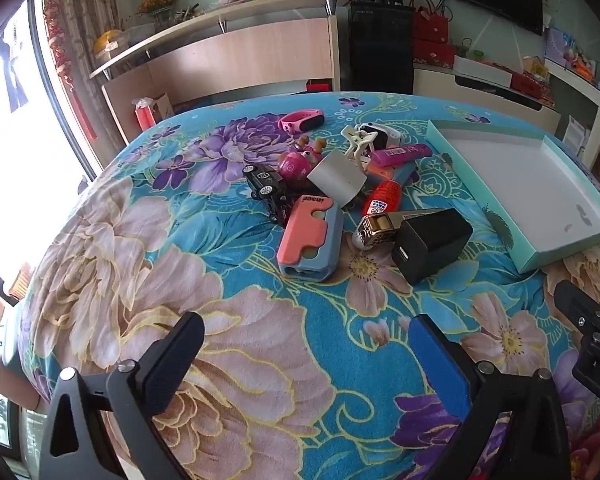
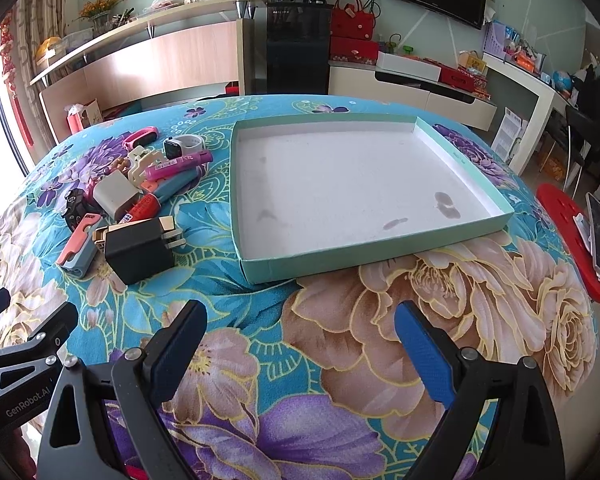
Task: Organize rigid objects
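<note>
A pile of small rigid objects lies on the flowered cloth: a black charger (image 1: 432, 243) (image 2: 139, 249), a pink and blue case (image 1: 310, 237) (image 2: 78, 249), a black toy car (image 1: 267, 190), a red tube (image 1: 381, 197), a grey-white block (image 1: 337, 177) (image 2: 112, 194), a magenta pen (image 1: 400, 155) (image 2: 180, 163) and two watches. A shallow teal tray (image 1: 534, 258) (image 2: 466, 168) is empty, right of the pile. My left gripper (image 1: 306, 350) is open, empty, near the pile's front. My right gripper (image 2: 300, 340) is open, empty, in front of the tray.
The cloth-covered table (image 2: 420, 320) falls away at its edges. A red stool with a phone (image 2: 598, 236) stands at the right. Shelves, a black cabinet (image 2: 298, 52) and a white desk line the far wall.
</note>
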The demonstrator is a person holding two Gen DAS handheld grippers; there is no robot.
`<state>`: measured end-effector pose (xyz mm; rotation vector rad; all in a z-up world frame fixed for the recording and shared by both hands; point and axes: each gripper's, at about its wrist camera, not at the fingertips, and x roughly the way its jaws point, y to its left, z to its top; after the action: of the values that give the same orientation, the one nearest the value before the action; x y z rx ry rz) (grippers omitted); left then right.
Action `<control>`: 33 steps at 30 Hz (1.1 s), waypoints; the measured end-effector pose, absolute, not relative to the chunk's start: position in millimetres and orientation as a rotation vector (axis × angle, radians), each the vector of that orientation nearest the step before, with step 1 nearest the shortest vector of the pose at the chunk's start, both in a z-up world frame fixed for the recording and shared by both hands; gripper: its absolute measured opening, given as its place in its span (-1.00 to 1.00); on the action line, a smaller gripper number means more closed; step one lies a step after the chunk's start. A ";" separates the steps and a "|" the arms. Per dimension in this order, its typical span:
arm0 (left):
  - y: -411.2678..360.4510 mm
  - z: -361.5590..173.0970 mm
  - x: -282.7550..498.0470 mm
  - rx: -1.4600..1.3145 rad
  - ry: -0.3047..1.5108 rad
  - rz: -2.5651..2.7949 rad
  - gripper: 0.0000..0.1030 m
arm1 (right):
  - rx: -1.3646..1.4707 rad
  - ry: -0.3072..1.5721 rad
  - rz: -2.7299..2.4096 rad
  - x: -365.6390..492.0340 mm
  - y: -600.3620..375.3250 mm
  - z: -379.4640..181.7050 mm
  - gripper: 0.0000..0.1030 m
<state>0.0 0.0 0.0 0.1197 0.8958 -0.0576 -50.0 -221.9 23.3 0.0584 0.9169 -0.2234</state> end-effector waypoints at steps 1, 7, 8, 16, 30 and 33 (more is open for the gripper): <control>0.8 -0.6 0.5 0.116 0.900 -0.055 1.00 | 0.059 0.917 -0.223 -50.0 -221.9 23.3 0.85; 3.5 -5.5 4.0 0.103 0.930 -0.050 1.00 | 0.058 0.925 -0.223 -48.8 -221.8 21.9 0.85; 6.5 -8.6 4.2 0.105 0.921 -0.046 1.00 | 0.058 0.928 -0.223 -48.5 -221.6 21.5 0.85; 8.8 -8.5 4.6 0.095 0.945 -0.048 1.00 | 0.051 0.948 -0.223 -46.0 -220.2 18.3 0.85; 9.8 -9.0 5.3 0.099 0.948 -0.045 1.00 | 0.047 0.949 -0.224 -45.6 -218.9 18.2 0.85; 9.8 -9.3 5.4 0.099 0.955 -0.046 1.00 | 0.046 0.949 -0.224 -45.6 -218.7 18.2 0.85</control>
<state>5.4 9.8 -9.3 0.0991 0.9551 -0.0460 -45.6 -218.7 18.2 0.0462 0.9488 -0.2242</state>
